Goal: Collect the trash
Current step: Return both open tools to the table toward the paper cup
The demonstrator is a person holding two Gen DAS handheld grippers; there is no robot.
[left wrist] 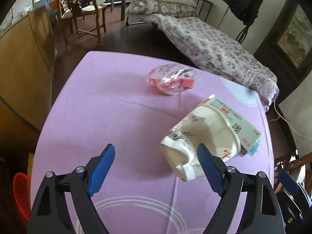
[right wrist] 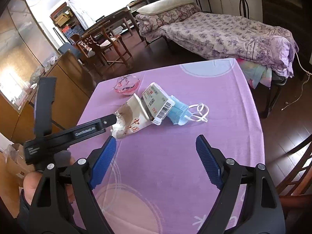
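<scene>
Over at 2 o'clock from my left gripper (left wrist: 156,167), jaws wide w/ the crushed paper cup (left wrist: 198,136) lying on the purple table (left wrist: 97,107) touching its right finger, prob lining up a grab, while the right gripper (right wrist: 156,161) hangs back wide open & empty.

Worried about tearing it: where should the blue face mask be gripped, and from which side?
Pinch the blue face mask on its pleated body at the exposed right edge, coming from the right gripper side. Its left part is tucked under the box; the ear loops are thin.
</scene>
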